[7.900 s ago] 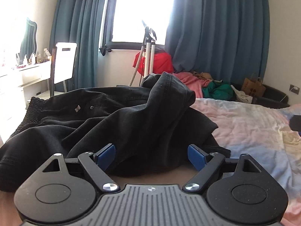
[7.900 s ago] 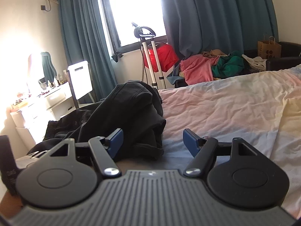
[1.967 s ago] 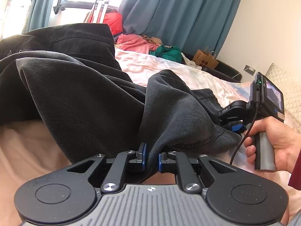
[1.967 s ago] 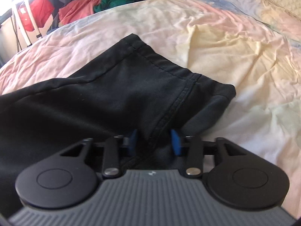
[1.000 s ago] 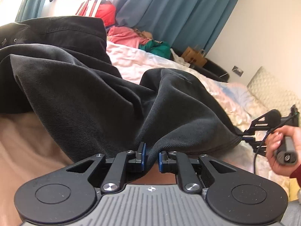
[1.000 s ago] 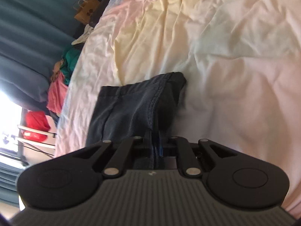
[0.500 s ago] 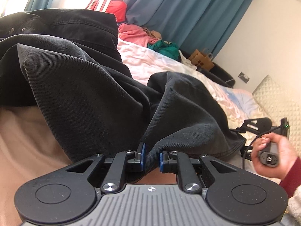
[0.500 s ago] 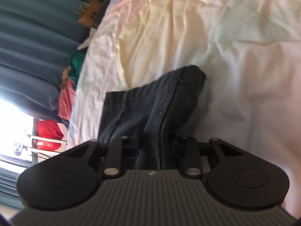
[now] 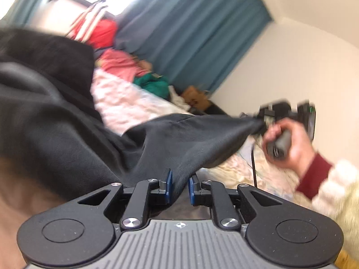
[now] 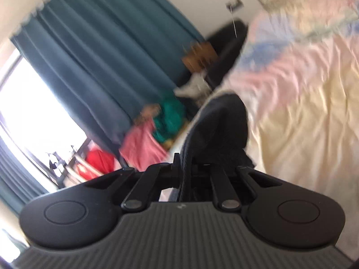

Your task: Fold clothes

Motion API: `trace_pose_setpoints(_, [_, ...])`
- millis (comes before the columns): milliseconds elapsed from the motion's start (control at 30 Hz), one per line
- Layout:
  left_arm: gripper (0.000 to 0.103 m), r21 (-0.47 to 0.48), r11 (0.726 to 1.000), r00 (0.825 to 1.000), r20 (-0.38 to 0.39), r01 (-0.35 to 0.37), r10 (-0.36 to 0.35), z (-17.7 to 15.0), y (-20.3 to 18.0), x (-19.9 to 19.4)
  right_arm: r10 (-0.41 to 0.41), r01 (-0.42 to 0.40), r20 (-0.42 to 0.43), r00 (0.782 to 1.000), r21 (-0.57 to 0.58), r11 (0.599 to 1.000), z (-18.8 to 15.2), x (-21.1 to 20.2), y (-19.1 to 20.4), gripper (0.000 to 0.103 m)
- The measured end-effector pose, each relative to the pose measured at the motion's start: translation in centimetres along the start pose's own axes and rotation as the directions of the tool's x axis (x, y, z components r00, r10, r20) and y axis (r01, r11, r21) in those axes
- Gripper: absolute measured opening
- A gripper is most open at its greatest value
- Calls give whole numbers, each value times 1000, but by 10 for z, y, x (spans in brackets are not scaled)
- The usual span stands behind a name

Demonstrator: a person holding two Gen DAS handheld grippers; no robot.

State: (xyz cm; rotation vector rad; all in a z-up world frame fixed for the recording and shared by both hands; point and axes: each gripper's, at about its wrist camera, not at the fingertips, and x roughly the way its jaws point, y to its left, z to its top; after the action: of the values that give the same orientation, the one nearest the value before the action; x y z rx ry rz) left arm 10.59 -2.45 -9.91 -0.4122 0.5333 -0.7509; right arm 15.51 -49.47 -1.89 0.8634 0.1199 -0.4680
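The left gripper (image 9: 178,187) stays clamped on the black trousers' (image 9: 67,134) edge. Farther off, the right gripper (image 10: 193,172), closed on the hem, has just swung up off the bed (image 10: 303,112), stretching the cloth taut between them, probably to spread it for folding.

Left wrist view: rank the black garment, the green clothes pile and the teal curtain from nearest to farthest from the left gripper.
1. black garment, clamped in the left gripper.
2. green clothes pile, past the bed, centre.
3. teal curtain, behind the pile, upper centre.
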Motion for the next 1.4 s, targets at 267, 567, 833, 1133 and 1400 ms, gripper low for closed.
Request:
trace_pose_setpoints(267, [36, 53, 999, 998, -65, -12, 15, -8, -13, 12, -301, 295, 16, 953, 152, 943, -31, -21, -147, 8])
trace_pose_setpoints(567, [92, -317, 927, 979, -102, -200, 176, -3, 39, -30, -396, 408, -128, 909, 94, 908, -41, -10, -183, 9])
trace_pose_setpoints(833, [91, -897, 375, 856, -10, -236, 517, -20, 153, -153, -366, 382, -132, 921, 120, 917, -46, -15, -184, 9])
trace_pose_setpoints(1133, [88, -987, 158, 719, 113, 5, 686, -28, 201, -198, -372, 379, -103, 923, 62, 923, -40, -1, -168, 9])
trace_pose_setpoints(1400, [29, -965, 210, 696, 43, -156, 717, 13, 216, -228, -355, 352, -97, 930, -48, 935, -12, 37, -112, 8])
